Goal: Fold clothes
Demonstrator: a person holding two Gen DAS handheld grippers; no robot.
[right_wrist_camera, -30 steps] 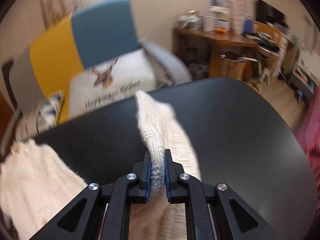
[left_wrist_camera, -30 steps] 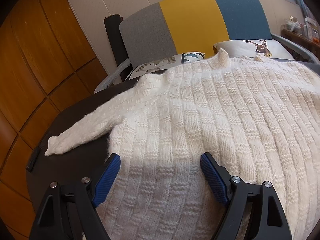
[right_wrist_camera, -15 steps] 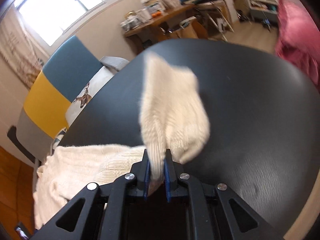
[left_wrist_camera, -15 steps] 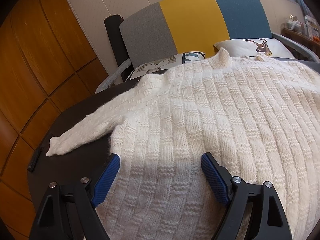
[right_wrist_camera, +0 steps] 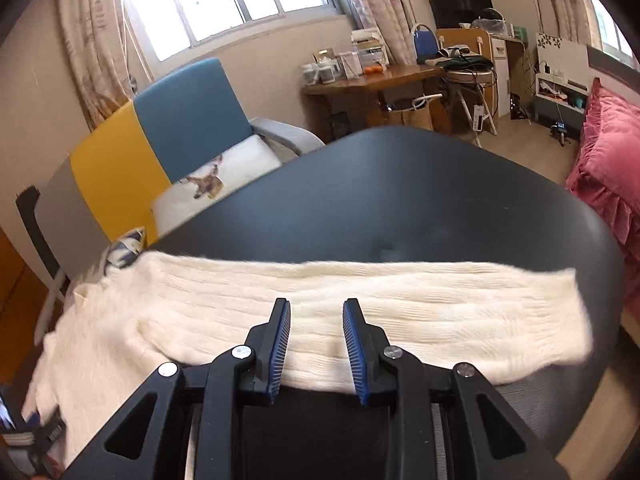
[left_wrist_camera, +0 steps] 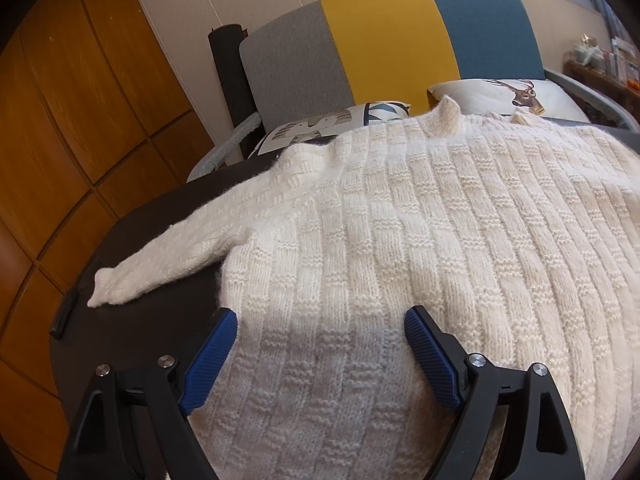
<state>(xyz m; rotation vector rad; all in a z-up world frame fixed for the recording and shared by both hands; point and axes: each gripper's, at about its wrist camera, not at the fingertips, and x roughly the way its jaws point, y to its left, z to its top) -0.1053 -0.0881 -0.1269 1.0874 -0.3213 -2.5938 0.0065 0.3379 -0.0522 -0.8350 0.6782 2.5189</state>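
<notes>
A cream knitted sweater [left_wrist_camera: 420, 248] lies spread on a dark round table [left_wrist_camera: 132, 232]. Its one sleeve [left_wrist_camera: 172, 256] stretches out to the left edge in the left wrist view. My left gripper [left_wrist_camera: 320, 324] hovers wide open over the sweater's lower body, its jaws still widening, the knit under them but not pinched. In the right wrist view the other sleeve [right_wrist_camera: 400, 308] lies flat and straight across the table toward the right. My right gripper [right_wrist_camera: 316, 310] sits at the sleeve's near edge with its jaws opening, the blue pads apart and off the knit.
A grey, yellow and blue armchair [left_wrist_camera: 384, 44] with printed cushions [left_wrist_camera: 504, 94] stands just behind the table. Wooden panels [left_wrist_camera: 60, 120] line the left wall. A cluttered wooden desk [right_wrist_camera: 380, 80] and a pink bed cover [right_wrist_camera: 604, 160] lie beyond the bare right half of the table [right_wrist_camera: 420, 200].
My right gripper carried the sleeve out sideways, laid it flat across the table and let go as its jaws parted. The left gripper stayed in place and spread a little wider.
</notes>
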